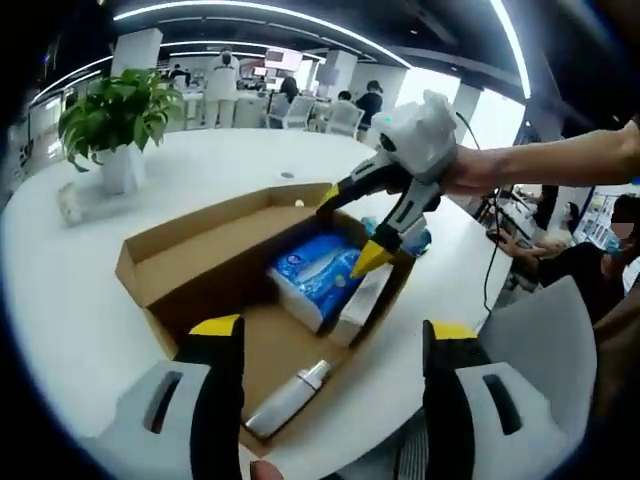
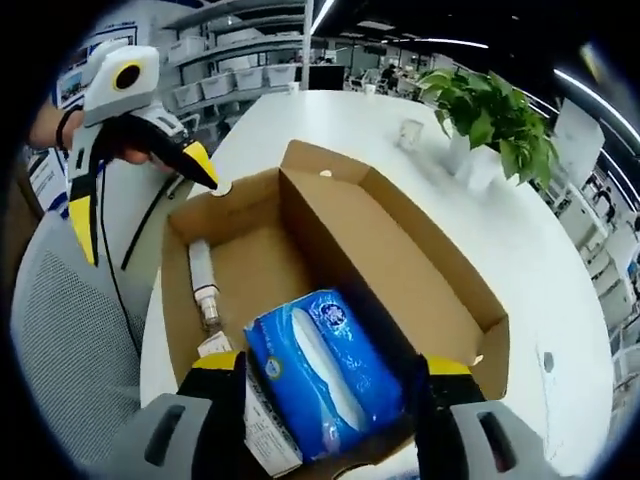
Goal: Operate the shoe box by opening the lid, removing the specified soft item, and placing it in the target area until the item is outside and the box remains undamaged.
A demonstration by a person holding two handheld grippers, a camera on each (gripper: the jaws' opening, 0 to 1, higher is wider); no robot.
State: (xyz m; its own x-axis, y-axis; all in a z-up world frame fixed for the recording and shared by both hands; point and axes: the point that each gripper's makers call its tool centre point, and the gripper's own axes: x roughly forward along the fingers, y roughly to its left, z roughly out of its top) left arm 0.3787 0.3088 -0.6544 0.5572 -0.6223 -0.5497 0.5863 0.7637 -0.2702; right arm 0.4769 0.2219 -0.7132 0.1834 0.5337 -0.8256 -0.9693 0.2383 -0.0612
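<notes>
Right gripper [image 2: 325, 375]: yellow-tipped jaws spread wide at the near edge of the shoe box [image 2: 400, 250], straddling the blue tissue pack [image 2: 322, 385] without closing on it; nothing grasped.

Left gripper [image 1: 330, 345]: jaws released too, hovering just outside the opposite end of the box, holding nothing. In the right gripper view it hangs at the far left corner, clear of the cardboard.

Lid [image 1: 200, 250]: already folded back, lying open beside the box body on the white table [image 1: 80, 320].

Soft item: the tissue pack lies inside the box, at the end under the right gripper, beside a small white carton [image 1: 362, 300].

Other contents: a slim white bottle [image 1: 290, 398] lies along the box floor at the left gripper's end.

Surroundings: a potted plant [image 1: 118, 125] stands well apart on the table; people work at far desks.

Step in hand: by my reading, opening is done and the reach for the soft item is under way.

Next move: lower the right jaws around the pack's sides, squeeze gently, then lift straight up so the walls aren't dragged or torn.
</notes>
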